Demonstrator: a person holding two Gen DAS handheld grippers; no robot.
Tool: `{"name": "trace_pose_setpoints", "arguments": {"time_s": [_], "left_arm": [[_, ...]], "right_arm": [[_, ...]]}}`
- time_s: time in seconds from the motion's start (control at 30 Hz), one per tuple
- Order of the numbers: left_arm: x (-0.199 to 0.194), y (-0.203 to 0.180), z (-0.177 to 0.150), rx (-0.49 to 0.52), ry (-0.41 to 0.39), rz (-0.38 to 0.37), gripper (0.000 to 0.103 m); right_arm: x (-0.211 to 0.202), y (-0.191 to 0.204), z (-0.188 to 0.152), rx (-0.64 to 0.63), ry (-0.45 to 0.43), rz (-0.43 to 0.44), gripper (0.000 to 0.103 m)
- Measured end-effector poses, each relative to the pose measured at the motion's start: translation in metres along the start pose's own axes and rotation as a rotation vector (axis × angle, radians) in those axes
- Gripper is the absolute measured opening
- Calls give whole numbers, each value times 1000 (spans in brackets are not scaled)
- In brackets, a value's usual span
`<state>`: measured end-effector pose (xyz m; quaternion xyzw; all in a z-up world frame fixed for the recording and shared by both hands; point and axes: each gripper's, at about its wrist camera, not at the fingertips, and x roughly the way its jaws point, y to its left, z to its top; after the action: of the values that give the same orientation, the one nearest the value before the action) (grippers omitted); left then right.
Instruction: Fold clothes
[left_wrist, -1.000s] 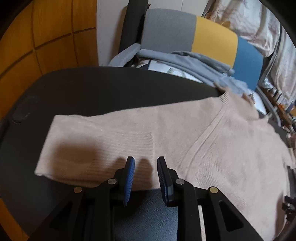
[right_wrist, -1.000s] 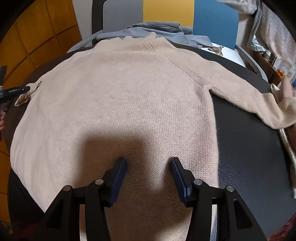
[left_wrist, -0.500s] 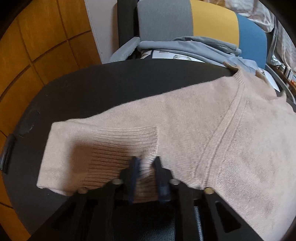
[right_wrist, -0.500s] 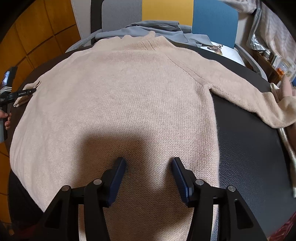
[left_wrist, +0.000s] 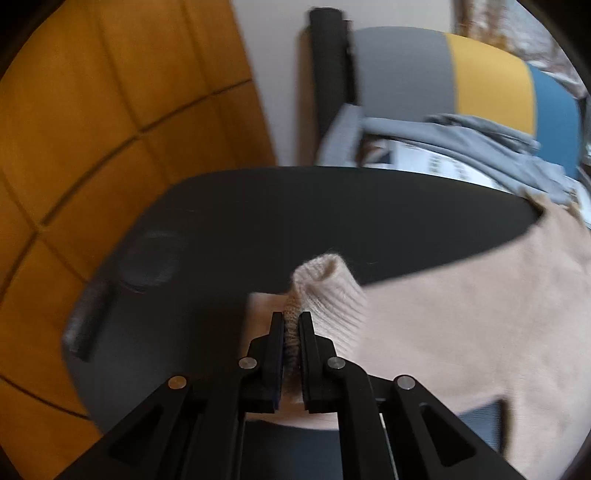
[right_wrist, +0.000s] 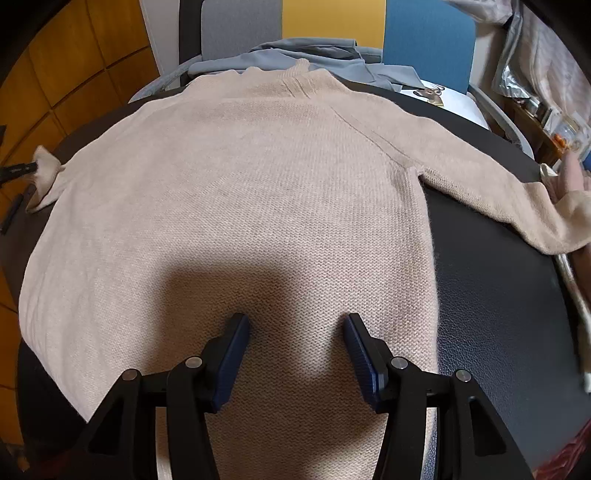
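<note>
My left gripper (left_wrist: 291, 325) has its jaws clenched on the ribbed cuff (left_wrist: 325, 288) of the beige sweater (right_wrist: 236, 206), the knit bunched between them and the cuff's open end raised off the dark surface (left_wrist: 258, 221). From that grip the sleeve runs off to the right toward the sweater's body, so its long axis lies left to right, and the cloth I would fold onto sits to my right.

My right gripper (right_wrist: 295, 350) hangs with jaws spread wide and nothing between them, low over the near part of the body. The sweater lies flat and spread there, collar at the far edge, the other sleeve (right_wrist: 498, 192) stretched out to the right.

The left gripper is the one at this cuff; I judge the coming move is to carry it rightward across the body.

Beyond the surface stands a chair (right_wrist: 332, 33) draped with grey clothing (right_wrist: 314, 59).
</note>
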<state>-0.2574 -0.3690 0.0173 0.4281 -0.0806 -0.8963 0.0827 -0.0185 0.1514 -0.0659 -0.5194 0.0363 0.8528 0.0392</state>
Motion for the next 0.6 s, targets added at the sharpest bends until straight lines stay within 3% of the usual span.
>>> {"name": "trace_pose_setpoints", "arguments": {"time_s": [0.27,0.33,0.4,0.47,0.6], "left_arm": [[42,108,3,-160,86,213,7],[52,130,-3,-194,112,298,10],[66,148,-15,-241,174,364,11],[73,160,-28,-303,219,367,11],[60,154,-49,-345,180,377,11]], "right_arm": [[1,-1,1,2,8,0,55],[1,0,1,3,12,-3,55],[1,1,2,3,16,-7,56],[1,1,2,4,19,-7,56],[2,-1,3,8,20,2,58]]}}
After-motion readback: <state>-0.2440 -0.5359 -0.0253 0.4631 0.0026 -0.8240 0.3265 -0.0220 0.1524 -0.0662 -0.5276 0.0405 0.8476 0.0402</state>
